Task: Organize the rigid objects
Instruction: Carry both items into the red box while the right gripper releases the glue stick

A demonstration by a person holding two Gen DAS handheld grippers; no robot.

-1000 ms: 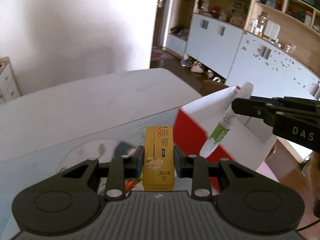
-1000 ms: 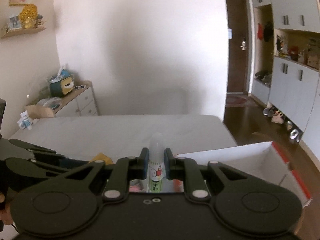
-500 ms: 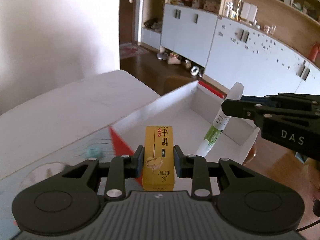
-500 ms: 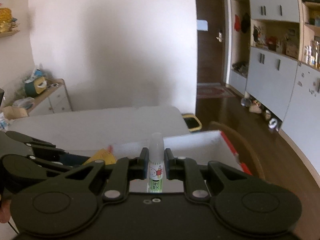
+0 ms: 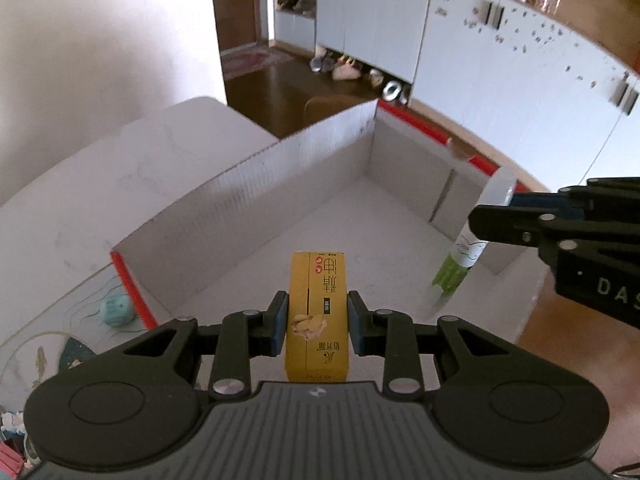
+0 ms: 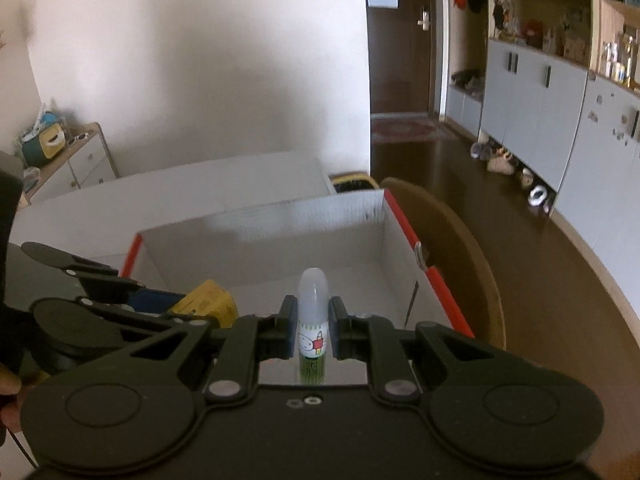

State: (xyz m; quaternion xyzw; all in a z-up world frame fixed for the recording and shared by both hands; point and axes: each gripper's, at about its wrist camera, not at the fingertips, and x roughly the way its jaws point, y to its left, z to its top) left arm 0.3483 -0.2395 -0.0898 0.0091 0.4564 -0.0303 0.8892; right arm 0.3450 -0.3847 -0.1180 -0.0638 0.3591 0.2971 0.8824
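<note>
My left gripper (image 5: pixel 318 326) is shut on a small yellow carton (image 5: pixel 318 312) and holds it over the near part of an open white cardboard box with red edges (image 5: pixel 280 168). The right gripper (image 6: pixel 314 330) is shut on a glue bottle with a white cap and green base (image 6: pixel 313 320), also above the box (image 6: pixel 280 224). In the left wrist view the right gripper (image 5: pixel 490 220) comes in from the right with the bottle (image 5: pixel 464 256) tilted over the box's right wall. The carton (image 6: pixel 208 300) and the left gripper show at the left in the right wrist view.
The box stands at the table's right end beside a wooden chair (image 6: pixel 460 248). A teal ball (image 5: pixel 117 310) lies on a patterned mat left of the box. White tabletop (image 5: pixel 100 184) stretches beyond. Cabinets (image 5: pixel 500 64) and shoes line the far wall.
Both grippers have travelled right and downward with their loads, from beside the box to above its inside. The box now fills the middle of both views. Neither grip has altered.
</note>
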